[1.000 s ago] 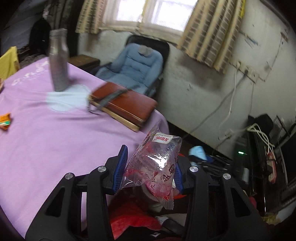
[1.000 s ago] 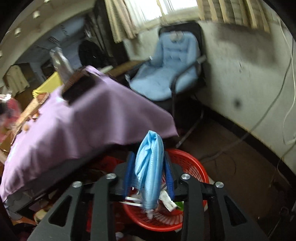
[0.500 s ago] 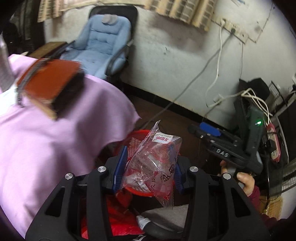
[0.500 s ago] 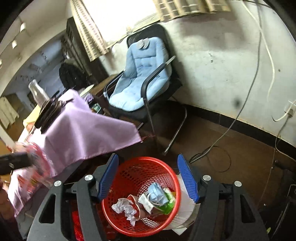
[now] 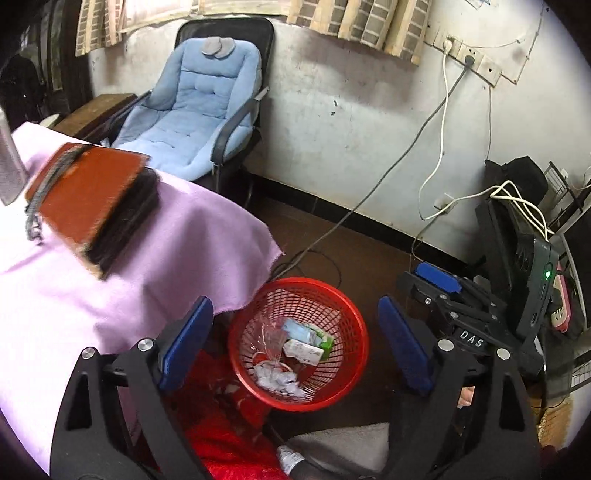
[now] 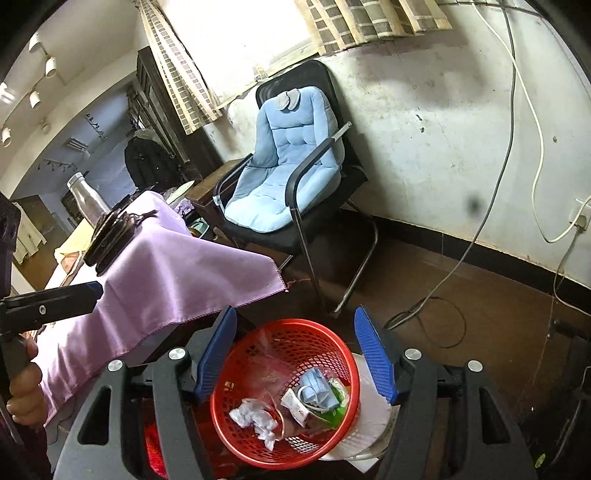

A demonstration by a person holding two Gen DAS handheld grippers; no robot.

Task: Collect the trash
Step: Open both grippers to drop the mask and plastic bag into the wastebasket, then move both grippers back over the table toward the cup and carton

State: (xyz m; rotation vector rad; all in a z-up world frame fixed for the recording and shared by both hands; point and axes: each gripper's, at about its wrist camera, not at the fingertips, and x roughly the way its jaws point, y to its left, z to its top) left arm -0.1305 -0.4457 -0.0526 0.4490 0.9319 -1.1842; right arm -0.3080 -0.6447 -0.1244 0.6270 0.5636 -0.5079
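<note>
Wrapper (image 5: 271,334) in red basket (image 5: 354,321) below left gripper (image 5: 295,343), jaws just opened wide, empty.

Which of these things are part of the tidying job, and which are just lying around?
Part of the job: red basket, clear wrapper, blue mask, crumpled tissue, left gripper, right gripper.

Just lying about: blue chair, brown book, metal bottle, purple cloth.

Dim room, blown-out window (image 6: 255,33), fisheye-warped edges
</note>
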